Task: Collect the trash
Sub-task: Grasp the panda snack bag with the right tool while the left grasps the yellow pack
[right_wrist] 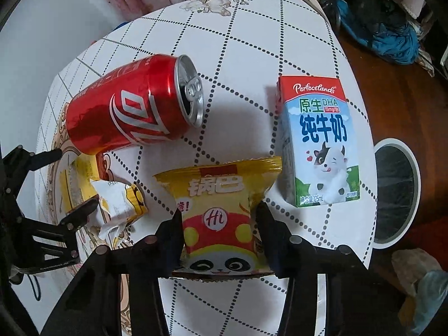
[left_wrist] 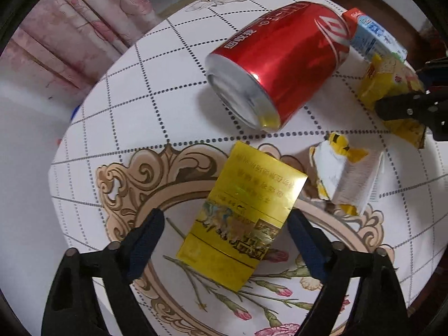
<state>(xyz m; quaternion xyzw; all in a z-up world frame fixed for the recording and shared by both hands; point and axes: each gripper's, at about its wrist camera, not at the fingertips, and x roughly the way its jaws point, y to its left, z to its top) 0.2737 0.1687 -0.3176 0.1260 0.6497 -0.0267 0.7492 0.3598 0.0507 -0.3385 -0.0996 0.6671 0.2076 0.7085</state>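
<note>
White patterned cloth with dotted grid lines and a beige floral scroll covers the round worktop (left_wrist: 117,89) I am working over, with pink flowered curtains (left_wrist: 70,28) behind it.

Nearest my left tool (left_wrist: 224,221), a flat shiny gold cigarette box (left_wrist: 243,212) lies on the cloth between the spread fingers; the right finger looks to be at the box edge, the left one stands apart from it, so this tool is open and holds nothing. Just beyond and to the right lies a torn white and yellow paper carton (left_wrist: 344,176). Farther on, a red aluminium cola can (left_wrist: 280,64) lies on its side, its base toward me.

My right tool (right_wrist: 218,212) is closed on a yellow and red snack packet with a panda face (right_wrist: 221,218), both fingers pressing its sides, the packet pinched narrow between them. To its right, near it, stands a small blue and white milk carton printed with a cow (right_wrist: 319,145), upright. Off the worktop edge, lower down on the right, I see a round white bin with a dark liner (right_wrist: 394,190). Farthest back, blue fabric (right_wrist: 392,39) lies heaped on the dark wooden floor.
</note>
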